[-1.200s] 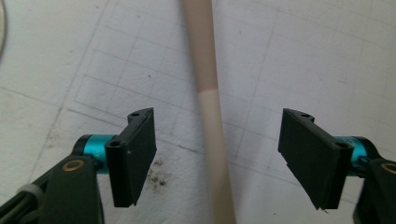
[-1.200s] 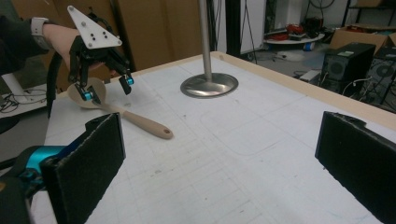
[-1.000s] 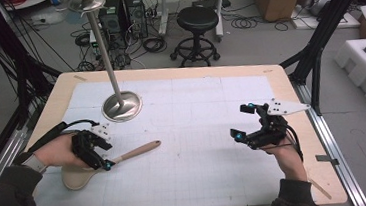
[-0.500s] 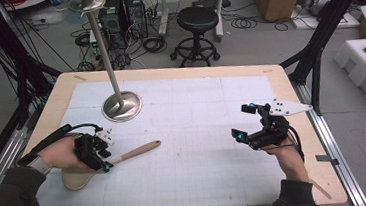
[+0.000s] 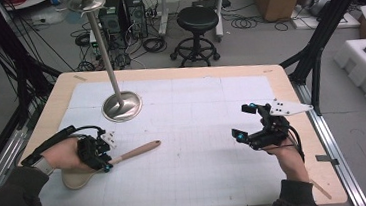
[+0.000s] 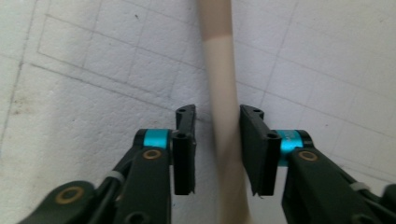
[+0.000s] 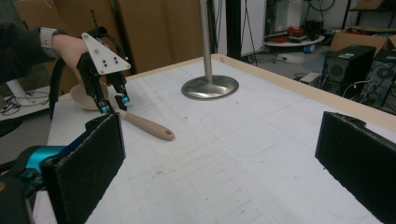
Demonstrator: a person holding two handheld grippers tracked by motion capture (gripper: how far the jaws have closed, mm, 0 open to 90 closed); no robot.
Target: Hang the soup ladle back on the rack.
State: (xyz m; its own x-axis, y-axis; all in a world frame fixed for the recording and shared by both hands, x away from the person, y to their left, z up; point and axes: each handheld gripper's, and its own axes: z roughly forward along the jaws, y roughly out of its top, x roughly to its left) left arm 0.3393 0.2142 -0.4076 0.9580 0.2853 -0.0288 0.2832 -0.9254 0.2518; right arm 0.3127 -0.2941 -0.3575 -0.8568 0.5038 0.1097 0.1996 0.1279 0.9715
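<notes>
My left gripper [image 5: 107, 162] sits low over the spatula [image 5: 120, 157] at the mat's [image 5: 198, 131] near-left; its jaws straddle the tan handle [image 6: 224, 112], and whether the pads actually press it I cannot tell, the handle being blurred; my hand [image 5: 67, 153] hides most of the pale blade; the handle's far end lies free on the mat; my right gripper [image 5: 245, 122] hovers at the right, jaws spread wide, nothing between them; the steel stand [image 5: 121, 106] rises behind, its top cut off.
</notes>
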